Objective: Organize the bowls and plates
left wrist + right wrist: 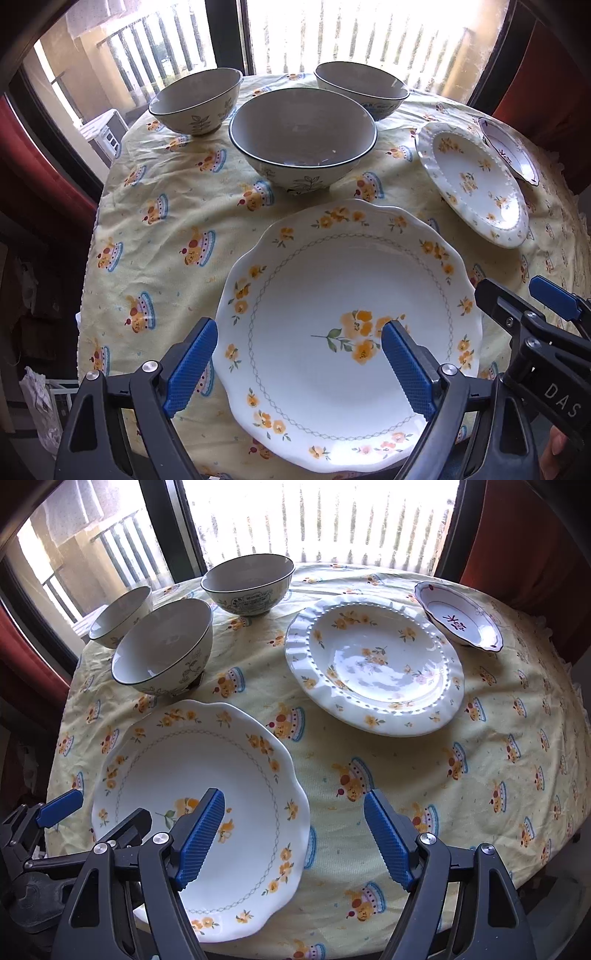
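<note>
the desk (461,775) wears a yellow cloth printed with cupcakes, and it carries 6 pieces of crockery: 3 bowls, 2 plates and 1 small dish. take the large scalloped plate (332,295) as the landmark; it lies at the near edge of the desk, white with orange flowers round the rim and 1 spray in the middle.

the nearest bowl (303,136) stands just behind the large scalloped plate, close to its far rim but apart from it. the left bowl (195,101) and the right bowl (362,88) stand farther back, 1 on each side of the nearest bowl, near the window (332,33). all 3 are upright, with dark rims and leaf prints on the outside.

the ribbed plate (373,664) lies beyond the large scalloped plate and to its right, well apart from it. the small dish (458,616), with a red mark inside, sits past the ribbed plate, farther still from the landmark.

the left tongs (299,365) hang over the left part of the large scalloped plate, spread wide, 1 blue pad outside its rim and 1 above its middle, gripping nothing. the right tongs (295,838) hang over its right rim, also spread wide and empty, 1 pad above the plate and 1 above the cloth.
</note>
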Tool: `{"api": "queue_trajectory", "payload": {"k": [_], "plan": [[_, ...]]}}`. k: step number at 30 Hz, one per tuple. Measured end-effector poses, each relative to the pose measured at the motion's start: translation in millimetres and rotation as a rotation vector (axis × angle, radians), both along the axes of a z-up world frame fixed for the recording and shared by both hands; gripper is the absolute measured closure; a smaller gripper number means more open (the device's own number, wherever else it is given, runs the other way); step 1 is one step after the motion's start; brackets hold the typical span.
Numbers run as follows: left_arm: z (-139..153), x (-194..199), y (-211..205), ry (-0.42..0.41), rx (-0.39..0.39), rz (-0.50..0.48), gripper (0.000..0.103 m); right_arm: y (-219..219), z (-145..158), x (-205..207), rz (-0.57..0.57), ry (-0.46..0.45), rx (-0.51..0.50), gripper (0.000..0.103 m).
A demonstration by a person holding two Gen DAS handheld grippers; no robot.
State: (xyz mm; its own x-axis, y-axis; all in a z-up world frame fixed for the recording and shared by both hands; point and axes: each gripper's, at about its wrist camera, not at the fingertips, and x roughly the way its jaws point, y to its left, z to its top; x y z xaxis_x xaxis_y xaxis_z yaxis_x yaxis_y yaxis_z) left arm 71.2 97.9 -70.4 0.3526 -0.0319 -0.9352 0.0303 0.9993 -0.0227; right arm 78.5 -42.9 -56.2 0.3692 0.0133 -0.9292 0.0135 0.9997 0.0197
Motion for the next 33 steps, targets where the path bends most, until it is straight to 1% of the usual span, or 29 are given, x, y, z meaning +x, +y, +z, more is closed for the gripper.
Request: {"api": "queue_trajectory", "payload": {"k": [4, 8, 14, 19, 25, 33], "plan": [[5.3, 8.6, -15.1, -0.025, 0.027, 0.005, 0.011, -13.8, 6.1, 8.8, 0.006, -0.009, 0.033, 0.022], [6.8, 21.4, -33.2, -0.037, 0.045, 0.026, 0.012, -27.8, 8.1, 20.8, 0.052, -0.024, 0.064, 0.022], [9.9, 41.9, -59.6, -0.031, 0.005, 0.078, 0.014, -59.8, 13.8, 45.2, 0.060, -0.016, 0.088, 0.022], [8.0, 60.5, -87.3, -0.029, 0.008, 0.081, 0.016, -86.9, 12.7, 67.0, 0.074, -0.010, 0.077, 0.023], [4.7, 83.1, -114.2, -0.034, 0.025, 0.083, 0.017, -118.9, 9.0, 88.7, 0.061, -0.005, 0.077, 0.023], [-10.9, 113.3, -140.2, -0.017, 0.033, 0.102, 0.020, -146.2, -4.6, 119.4, 0.056, 0.010, 0.064, 0.027]]}}
